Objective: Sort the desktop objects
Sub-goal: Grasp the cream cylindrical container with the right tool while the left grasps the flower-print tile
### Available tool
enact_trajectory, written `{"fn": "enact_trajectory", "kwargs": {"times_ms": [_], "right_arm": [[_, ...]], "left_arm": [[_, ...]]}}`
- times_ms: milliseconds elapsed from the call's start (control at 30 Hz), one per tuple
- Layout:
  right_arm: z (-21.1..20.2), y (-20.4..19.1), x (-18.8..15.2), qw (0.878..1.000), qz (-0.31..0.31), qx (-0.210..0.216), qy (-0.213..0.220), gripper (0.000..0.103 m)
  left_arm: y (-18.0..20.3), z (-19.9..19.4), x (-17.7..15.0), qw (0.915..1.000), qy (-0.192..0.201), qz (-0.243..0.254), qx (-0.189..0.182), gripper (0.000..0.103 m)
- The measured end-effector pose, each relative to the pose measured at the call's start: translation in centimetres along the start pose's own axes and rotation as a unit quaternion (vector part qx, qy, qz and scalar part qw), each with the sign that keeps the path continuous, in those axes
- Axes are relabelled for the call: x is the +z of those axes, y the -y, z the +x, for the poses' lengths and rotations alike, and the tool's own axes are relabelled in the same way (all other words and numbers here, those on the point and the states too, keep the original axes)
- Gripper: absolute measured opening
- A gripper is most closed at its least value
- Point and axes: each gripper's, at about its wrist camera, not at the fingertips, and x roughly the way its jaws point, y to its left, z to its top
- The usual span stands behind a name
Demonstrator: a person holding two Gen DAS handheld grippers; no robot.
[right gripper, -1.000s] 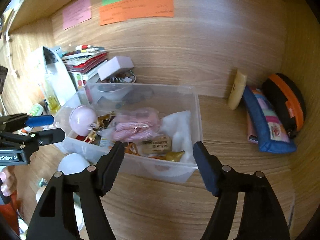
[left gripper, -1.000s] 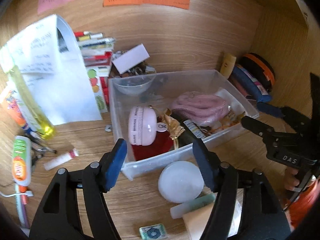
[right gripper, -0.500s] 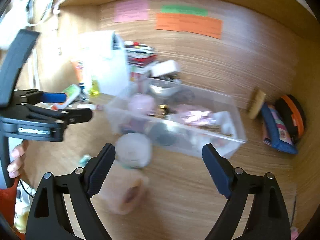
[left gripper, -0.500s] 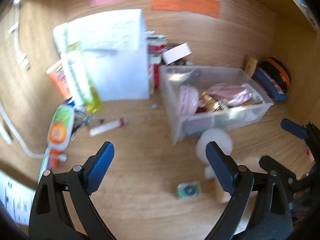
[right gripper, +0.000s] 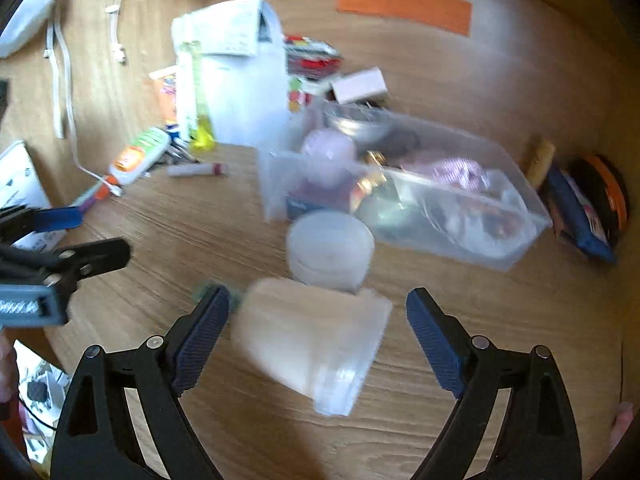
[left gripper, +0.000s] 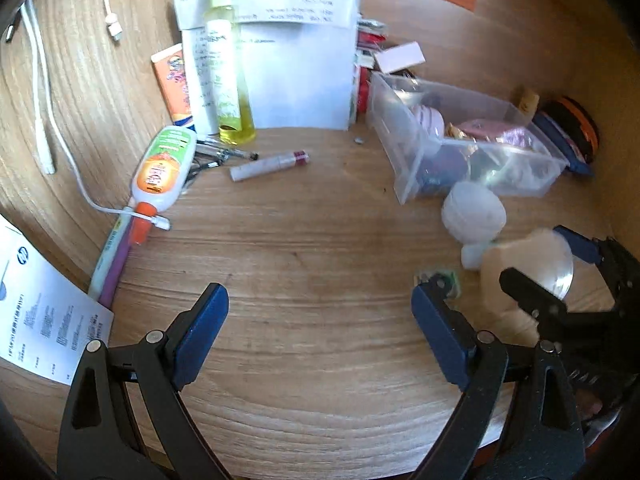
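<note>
A clear plastic bin (left gripper: 404, 136) (right gripper: 516, 220) holds a pink round case, a pink bundle and wrappers. In front of it sit a white round jar (left gripper: 474, 212) (right gripper: 330, 248) and a cream-coloured tube or pack lying on its side (right gripper: 308, 340) (left gripper: 520, 268). My right gripper (right gripper: 318, 328) is open, its fingers either side of the cream pack, not touching. My left gripper (left gripper: 320, 320) is open and empty over bare wood. A small green square (left gripper: 450, 278) lies by its right finger.
At left lie an orange-and-green glue bottle (left gripper: 160, 168), a lip balm stick (left gripper: 268, 164), pens, a yellow bottle (left gripper: 232, 80), white papers (left gripper: 296, 52) and white cables (left gripper: 40, 80). A blue pouch and an orange-black case (right gripper: 600, 200) sit right of the bin.
Both grippers pulled back and down from the bin. The left one swung left over bare wood; the right one now straddles the cream pack. Both stay open.
</note>
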Motion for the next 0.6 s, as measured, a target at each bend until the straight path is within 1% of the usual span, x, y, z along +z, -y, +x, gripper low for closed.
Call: {"fn": "enact_trajectory", "kwargs": {"times_ms": [100, 200, 300, 400, 500, 600], "right_arm": [[0.3, 2.1, -0.7, 0.998, 0.042, 0.039, -0.017, 0.091], [0.1, 4.2, -1.1, 0.996, 0.073, 0.049, -0.024, 0.091], [-0.4, 5.9, -1.5, 0.996, 0.084, 0.029, -0.019, 0.091], [-0.8, 7.2, -1.8, 0.997, 0.079, -0.002, -0.017, 0.09], [-1.1, 8.4, -2.1, 0.996, 0.083, -0.015, -0.019, 0.09], [-1.1, 9.4, -2.2, 0.996, 0.088, -0.019, -0.017, 0.089]], "left_arm": [[1.3, 0.8, -0.4, 0.9997, -0.011, 0.016, -0.017, 0.094], [3.1, 1.9, -0.7, 0.9982, -0.027, 0.039, -0.036, 0.094], [4.8, 2.9, -0.7, 0.9967, -0.035, 0.058, -0.044, 0.094], [6.1, 3.6, -0.7, 0.9953, -0.039, 0.07, -0.053, 0.094], [6.8, 4.2, -0.6, 0.9949, -0.041, 0.076, -0.051, 0.094], [6.8, 4.7, -0.4, 0.9954, -0.041, 0.073, -0.046, 0.093]]}}
